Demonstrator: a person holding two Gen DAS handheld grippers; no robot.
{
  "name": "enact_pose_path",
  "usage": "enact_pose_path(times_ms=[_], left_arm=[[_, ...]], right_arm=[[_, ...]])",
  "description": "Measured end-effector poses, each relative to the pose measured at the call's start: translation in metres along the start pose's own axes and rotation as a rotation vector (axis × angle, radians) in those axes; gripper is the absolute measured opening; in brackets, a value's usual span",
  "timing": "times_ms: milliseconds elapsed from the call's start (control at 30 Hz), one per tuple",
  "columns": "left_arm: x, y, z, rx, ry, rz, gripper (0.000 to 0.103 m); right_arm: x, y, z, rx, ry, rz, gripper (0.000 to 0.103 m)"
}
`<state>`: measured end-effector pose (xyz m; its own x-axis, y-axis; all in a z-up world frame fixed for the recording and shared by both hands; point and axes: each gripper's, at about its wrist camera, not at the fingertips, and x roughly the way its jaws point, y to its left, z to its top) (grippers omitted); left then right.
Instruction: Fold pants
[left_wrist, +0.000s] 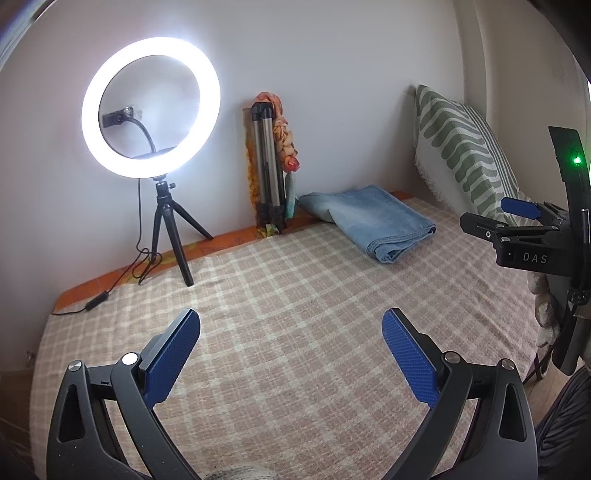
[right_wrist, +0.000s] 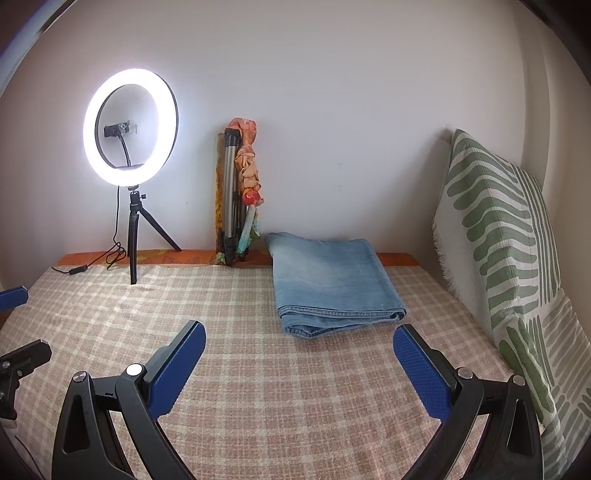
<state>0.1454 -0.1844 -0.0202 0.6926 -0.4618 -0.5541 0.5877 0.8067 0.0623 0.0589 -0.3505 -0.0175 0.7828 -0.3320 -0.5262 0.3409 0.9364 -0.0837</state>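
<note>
while empty, 2 grippers (left_wrist: 291, 334) (right_wrist: 299, 345) face 1 folded pants (right_wrist: 334, 284).

The folded pants (right_wrist: 334, 282) lie on the bed (right_wrist: 258, 387) toward its far edge, right of centre, close to the wall (right_wrist: 332, 110). Left of them a folded tripod (right_wrist: 231, 195) leans against the wall, and farther left a ring light (right_wrist: 131, 127) stands on the bed. A pillow (right_wrist: 502, 236) stands propped at the right. Both grippers hover over the near part of the bed, well apart from the pants, the left gripper (left_wrist: 291, 354) to the left of the right gripper (right_wrist: 299, 365).
</note>
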Motion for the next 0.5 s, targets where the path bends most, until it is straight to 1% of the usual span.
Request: enact_pose_path(times_ms=[500], left_arm=[[-0.0018,0.0013,-0.0001,-0.011,0.003,-0.002,0.099]], right_arm=[[-0.0004,0.0000,-0.0006,0.004,0.006,0.004,0.103]])
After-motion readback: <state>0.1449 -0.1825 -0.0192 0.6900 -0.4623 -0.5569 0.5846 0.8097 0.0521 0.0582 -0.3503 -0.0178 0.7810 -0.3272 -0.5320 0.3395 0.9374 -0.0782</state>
